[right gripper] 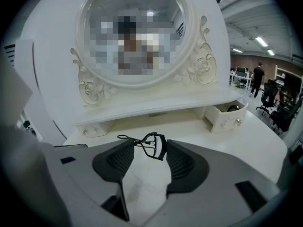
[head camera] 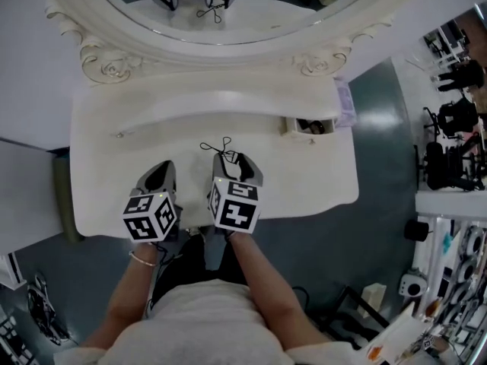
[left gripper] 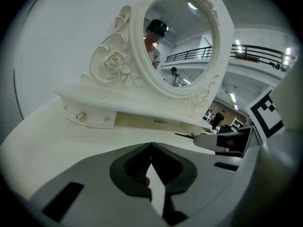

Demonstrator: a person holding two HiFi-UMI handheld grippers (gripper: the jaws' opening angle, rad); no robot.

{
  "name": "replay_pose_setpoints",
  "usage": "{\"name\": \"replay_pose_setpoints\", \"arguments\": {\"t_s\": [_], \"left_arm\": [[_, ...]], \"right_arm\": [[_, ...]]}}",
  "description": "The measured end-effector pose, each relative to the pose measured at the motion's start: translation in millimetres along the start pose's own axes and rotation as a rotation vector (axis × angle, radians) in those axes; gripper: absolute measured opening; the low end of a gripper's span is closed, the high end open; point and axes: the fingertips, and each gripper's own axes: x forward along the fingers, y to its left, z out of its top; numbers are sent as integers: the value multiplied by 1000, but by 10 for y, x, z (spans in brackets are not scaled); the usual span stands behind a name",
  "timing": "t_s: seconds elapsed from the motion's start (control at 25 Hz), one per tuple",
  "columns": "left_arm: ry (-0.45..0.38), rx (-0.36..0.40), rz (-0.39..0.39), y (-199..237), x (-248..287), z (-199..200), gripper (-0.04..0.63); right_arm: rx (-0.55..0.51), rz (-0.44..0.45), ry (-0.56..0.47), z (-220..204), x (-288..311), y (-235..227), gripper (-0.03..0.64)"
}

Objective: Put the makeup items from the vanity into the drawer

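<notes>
Black eyelash curler; cream, perhaps white, vanity.

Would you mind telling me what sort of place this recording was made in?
Probably a lab or office hall rather than a bedroom: the vanity stands near office chairs, under ceiling strip lights.

The left hand-held gripper and right hand-held gripper are moulded in grey, fitted with dark ribbed pads, and each is topped by a white cube printed with black square markers. A pale short-sleeved T-shirt is worn, with a thin bracelet on the left wrist.
</notes>
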Motion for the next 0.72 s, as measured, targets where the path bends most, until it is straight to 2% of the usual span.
{"name": "replay_pose_setpoints", "arguments": {"t_s": [0.72], "left_arm": [[23,65,-135,-904,279,194,3]], "right_arm": [[99,-102,-97,326,-440,-801,221]]}}
